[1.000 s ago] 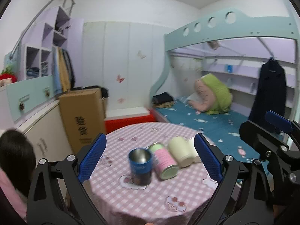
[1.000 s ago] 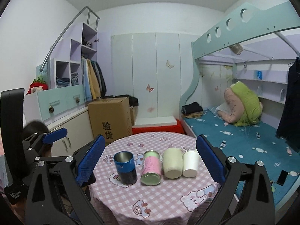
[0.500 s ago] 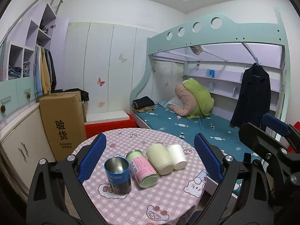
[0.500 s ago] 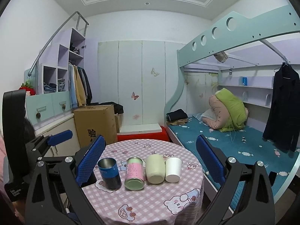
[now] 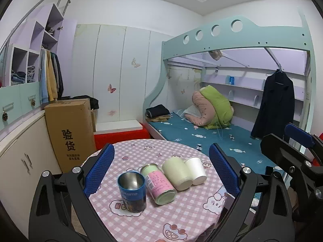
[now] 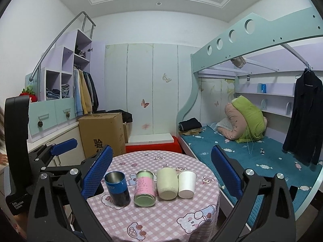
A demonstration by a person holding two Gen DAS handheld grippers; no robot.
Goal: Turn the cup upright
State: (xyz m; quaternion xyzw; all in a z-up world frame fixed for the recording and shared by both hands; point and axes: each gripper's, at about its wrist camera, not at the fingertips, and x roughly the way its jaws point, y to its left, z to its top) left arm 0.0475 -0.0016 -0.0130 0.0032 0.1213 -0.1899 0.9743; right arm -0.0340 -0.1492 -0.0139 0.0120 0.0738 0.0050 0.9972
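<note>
Several cups sit in a row on a round table with a pink checked cloth (image 5: 173, 219) (image 6: 161, 219). A blue metal cup (image 5: 132, 193) (image 6: 117, 188) stands upright at the left. A pink and green cup (image 5: 159, 184) (image 6: 144, 188), a pale green cup (image 5: 176, 173) (image 6: 167, 183) and a white paper cup (image 5: 195, 170) (image 6: 186, 183) look tipped on their sides. My left gripper (image 5: 161, 173) and right gripper (image 6: 161, 173) are both open and empty, held back above the table's near edge.
A cardboard box (image 5: 70, 129) (image 6: 102, 133) stands behind the table on the left beside cabinets. A bunk bed with a teal mattress (image 5: 222, 141) (image 6: 252, 157) is on the right. A red and white step (image 6: 153, 143) is at the back.
Both grippers have pulled back and risen from the table, so the cups look smaller and farther. The left view has swung right. The cups have not moved.
</note>
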